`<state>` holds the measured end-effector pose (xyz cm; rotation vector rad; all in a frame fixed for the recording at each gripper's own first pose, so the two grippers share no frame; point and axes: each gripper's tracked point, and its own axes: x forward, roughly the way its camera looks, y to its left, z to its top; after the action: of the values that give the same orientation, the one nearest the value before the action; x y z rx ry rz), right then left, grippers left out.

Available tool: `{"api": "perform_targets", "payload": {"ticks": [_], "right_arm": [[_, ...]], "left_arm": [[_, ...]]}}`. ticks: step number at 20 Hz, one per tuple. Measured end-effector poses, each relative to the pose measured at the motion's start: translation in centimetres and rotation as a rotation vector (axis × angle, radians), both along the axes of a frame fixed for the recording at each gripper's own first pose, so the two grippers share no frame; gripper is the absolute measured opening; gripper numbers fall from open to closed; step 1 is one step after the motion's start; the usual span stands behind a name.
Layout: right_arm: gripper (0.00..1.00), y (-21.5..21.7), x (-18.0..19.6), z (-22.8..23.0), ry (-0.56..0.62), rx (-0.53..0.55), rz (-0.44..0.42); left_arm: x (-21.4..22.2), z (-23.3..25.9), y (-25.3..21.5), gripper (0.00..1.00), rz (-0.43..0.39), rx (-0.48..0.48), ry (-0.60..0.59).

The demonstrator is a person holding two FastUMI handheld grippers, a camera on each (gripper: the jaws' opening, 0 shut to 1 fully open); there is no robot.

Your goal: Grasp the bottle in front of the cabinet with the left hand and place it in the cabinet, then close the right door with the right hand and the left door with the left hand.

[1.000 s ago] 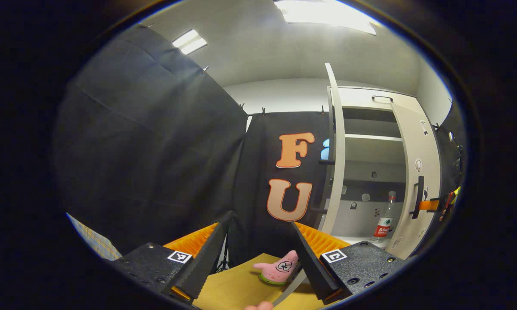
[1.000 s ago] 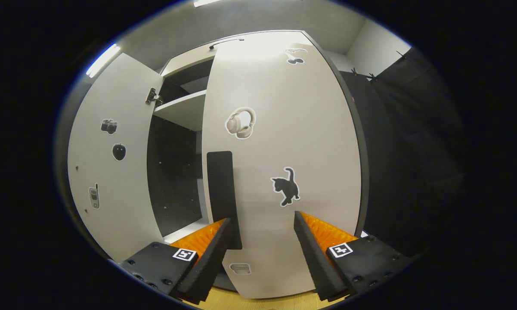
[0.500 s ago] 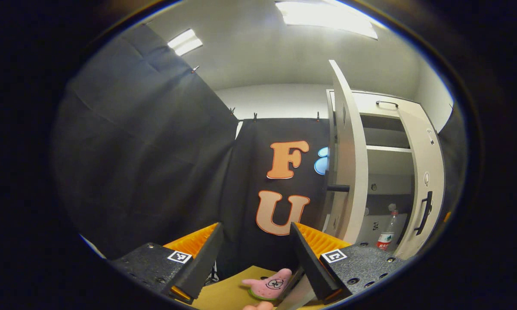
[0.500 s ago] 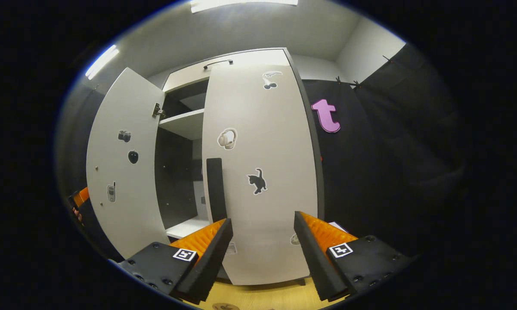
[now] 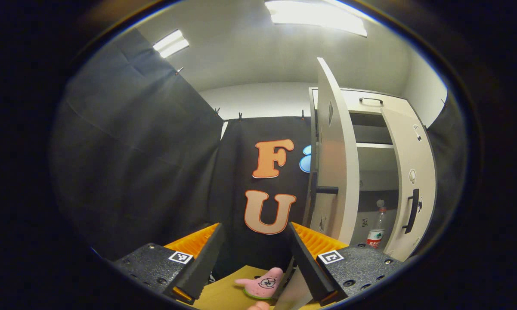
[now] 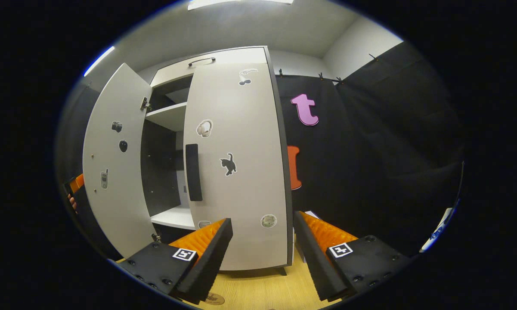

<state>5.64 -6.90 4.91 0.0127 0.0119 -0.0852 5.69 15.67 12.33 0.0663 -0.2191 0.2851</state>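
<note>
The white cabinet (image 5: 370,101) stands at the right of the left gripper view. The clear bottle (image 5: 376,226) with a red label stands upright inside it on the bottom shelf. Its left door (image 5: 333,150) hangs wide open, black handle (image 5: 327,189) pointing at me. The right door (image 6: 236,163) with its black handle (image 6: 193,172) looks shut or nearly so. My right gripper (image 6: 262,254) is open and empty, a short way back from that door. My left gripper (image 5: 254,258) is open and empty too, left of the open door. It also peeks out behind the left door (image 6: 112,159) as the left gripper (image 6: 75,189).
A pink starfish toy (image 5: 260,284) lies on the wooden table (image 5: 224,292) just under my left fingers. Black cloth walls close the booth on the left and behind. The wooden table (image 6: 262,288) runs in front of the cabinet's foot.
My right gripper has drawn back from the right door, which now sits against the cabinet. My left gripper has shifted a little; the left door stays open.
</note>
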Motion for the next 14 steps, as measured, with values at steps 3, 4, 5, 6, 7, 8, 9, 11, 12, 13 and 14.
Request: {"api": "perform_targets", "payload": {"ticks": [3, 4, 5, 6, 7, 8, 9, 11, 12, 13, 14], "right_arm": [[0.96, -0.9, -0.5, 0.1, -0.003, 0.001, -0.005], [0.96, -1.2, -0.7, 0.1, -0.004, -0.002, -0.006], [0.96, -1.5, -0.9, 0.1, 0.0, -0.006, -0.01], [0.96, -1.8, -1.2, -0.1, 0.003, -0.011, -0.013], [0.96, -2.1, -1.6, -0.1, 0.004, -0.013, -0.016], [0.96, -2.3, -2.0, -0.2, 0.008, -0.015, -0.016], [0.96, -2.4, -2.3, -0.4, 0.014, -0.017, -0.012], [0.96, -2.6, -2.9, -0.8, 0.019, -0.023, -0.008], [0.96, -2.8, -3.2, -1.0, 0.023, -0.027, -0.012], [0.96, -2.9, -3.2, -1.3, 0.027, -0.027, -0.017], [0.96, -3.0, -3.5, -1.4, 0.028, -0.026, -0.021]], "left_arm": [[0.3, -0.4, -2.7, 0.86, -0.061, -0.017, 0.019], [0.5, -0.6, -3.6, 0.86, -0.083, -0.017, 0.025], [0.6, -0.7, -4.5, 0.86, -0.106, -0.018, 0.031], [0.9, -0.8, -5.6, 0.91, -0.131, -0.02, 0.034], [1.2, -1.0, -6.6, 0.87, -0.157, -0.022, 0.036], [1.6, -1.3, -7.6, 0.87, -0.183, -0.024, 0.04], [2.1, -1.5, -8.6, 0.87, -0.209, -0.027, 0.045], [3.4, -2.1, -11.1, 0.95, -0.277, -0.025, 0.079], [4.0, -2.3, -12.3, 0.91, -0.313, -0.028, 0.096], [4.2, -2.4, -13.4, 0.88, -0.347, -0.036, 0.105], [4.5, -2.5, -14.5, 0.94, -0.375, -0.043, 0.107]]}}
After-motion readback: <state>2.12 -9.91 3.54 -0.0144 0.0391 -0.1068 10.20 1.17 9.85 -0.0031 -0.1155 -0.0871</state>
